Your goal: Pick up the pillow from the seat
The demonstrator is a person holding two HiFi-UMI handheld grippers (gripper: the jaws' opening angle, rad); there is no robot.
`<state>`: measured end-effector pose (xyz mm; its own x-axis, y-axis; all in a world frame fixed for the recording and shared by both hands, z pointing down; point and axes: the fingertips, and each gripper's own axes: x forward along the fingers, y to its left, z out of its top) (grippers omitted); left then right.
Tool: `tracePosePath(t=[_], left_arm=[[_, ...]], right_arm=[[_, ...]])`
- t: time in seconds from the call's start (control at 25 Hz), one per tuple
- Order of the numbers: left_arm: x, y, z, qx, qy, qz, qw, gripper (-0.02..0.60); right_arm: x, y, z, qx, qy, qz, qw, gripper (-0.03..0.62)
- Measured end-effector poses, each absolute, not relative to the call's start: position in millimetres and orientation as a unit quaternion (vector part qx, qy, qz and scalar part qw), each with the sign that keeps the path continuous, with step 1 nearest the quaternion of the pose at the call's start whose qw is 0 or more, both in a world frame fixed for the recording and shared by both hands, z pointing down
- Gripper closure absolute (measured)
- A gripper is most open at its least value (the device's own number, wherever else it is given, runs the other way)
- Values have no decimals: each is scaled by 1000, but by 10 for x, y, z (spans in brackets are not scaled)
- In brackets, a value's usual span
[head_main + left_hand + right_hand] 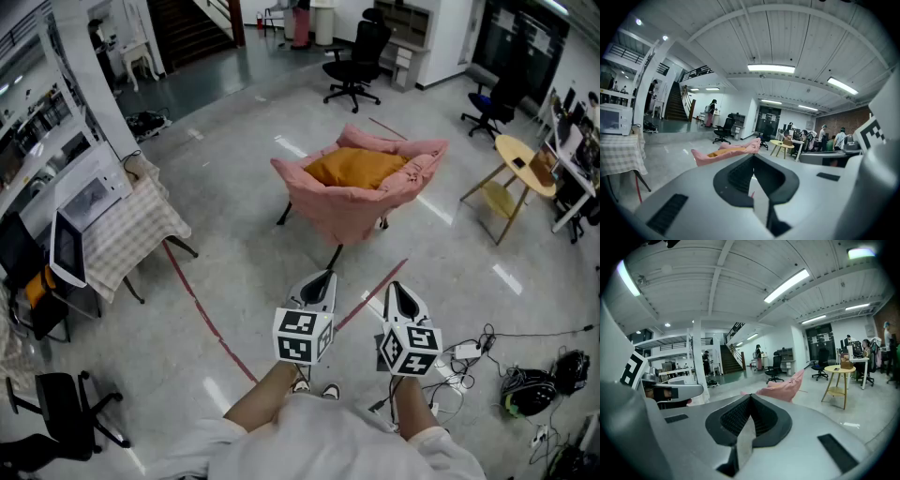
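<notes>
The left gripper [323, 277] is fully closed: in the left gripper view [753, 156] its two jaws meet at the tip with nothing between them. The right gripper [394, 287] is the same, its jaws pressed together and empty in the right gripper view [750, 397]. Both are held side by side, low and in front of the person, over bare floor and touching nothing. The pillow [361, 169], orange, lies in the seat of a pink chair [347, 211] that stands ahead of both grippers and well apart from them. From the left gripper view the pillow [720, 151] shows as an orange strip inside the pink seat. A red tape line [202, 314] crosses the floor between the person and the chair
</notes>
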<state>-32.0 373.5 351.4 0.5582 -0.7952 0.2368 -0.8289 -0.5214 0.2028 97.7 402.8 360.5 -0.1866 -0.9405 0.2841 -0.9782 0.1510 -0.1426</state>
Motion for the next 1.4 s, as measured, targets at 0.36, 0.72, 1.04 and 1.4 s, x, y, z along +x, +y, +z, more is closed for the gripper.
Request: tracePosePath(t=[0.36, 0.72, 1.04, 1.4], left_arm=[[-405, 3662, 3528, 865, -475, 55, 150, 574], [-627, 3515, 3597, 862, -478, 56, 158, 574], [-864, 3301, 3655, 868, -468, 61, 152, 574], [-941, 2957, 3754, 872, -458, 70, 156, 574]], right_arm=[[912, 3959, 3614, 631, -759, 147, 67, 566], [799, 3806, 3609, 636, -754, 153, 53, 565], [672, 3613, 3648, 652, -740, 152, 59, 565], [701, 3308, 3775, 664, -726, 165, 69, 565]])
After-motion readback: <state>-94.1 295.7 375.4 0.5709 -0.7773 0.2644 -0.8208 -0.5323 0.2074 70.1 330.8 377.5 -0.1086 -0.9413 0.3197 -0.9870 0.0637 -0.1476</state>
